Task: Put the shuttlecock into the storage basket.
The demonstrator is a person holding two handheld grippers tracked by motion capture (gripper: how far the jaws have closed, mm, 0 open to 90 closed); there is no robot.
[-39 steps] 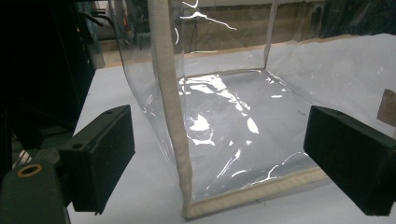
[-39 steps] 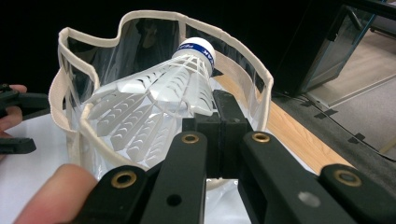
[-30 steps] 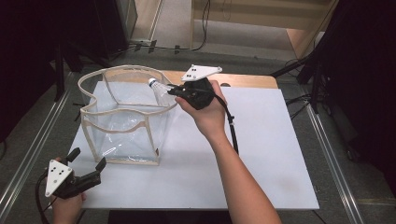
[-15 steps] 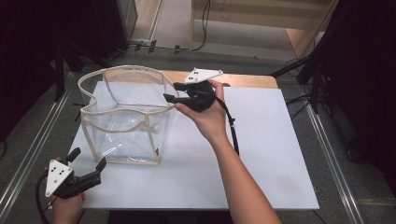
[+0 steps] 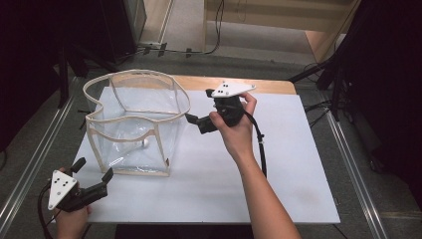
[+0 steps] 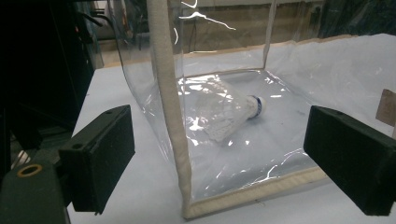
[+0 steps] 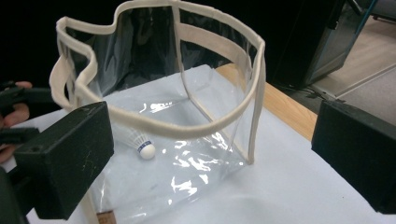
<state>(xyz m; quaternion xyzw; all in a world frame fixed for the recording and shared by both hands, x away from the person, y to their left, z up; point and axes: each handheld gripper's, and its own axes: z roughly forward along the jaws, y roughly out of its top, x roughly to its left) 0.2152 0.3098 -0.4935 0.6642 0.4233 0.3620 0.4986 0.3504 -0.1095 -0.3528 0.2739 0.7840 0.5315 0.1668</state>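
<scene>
Right gripper (image 5: 195, 122) hovers beside the clear bag's (image 5: 130, 124) rim, its jaws just opened wide, nothing between them. Left gripper (image 5: 92, 174) stands open near the bag's corner. Inside lies a shuttlecock (image 6: 223, 113); no readable writing.

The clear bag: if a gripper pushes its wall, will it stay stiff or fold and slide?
The bag will probably fold: its clear walls already wrinkle and its rim waves. It looks light, holding just a shuttlecock, so it may slide on the smooth white table.
</scene>
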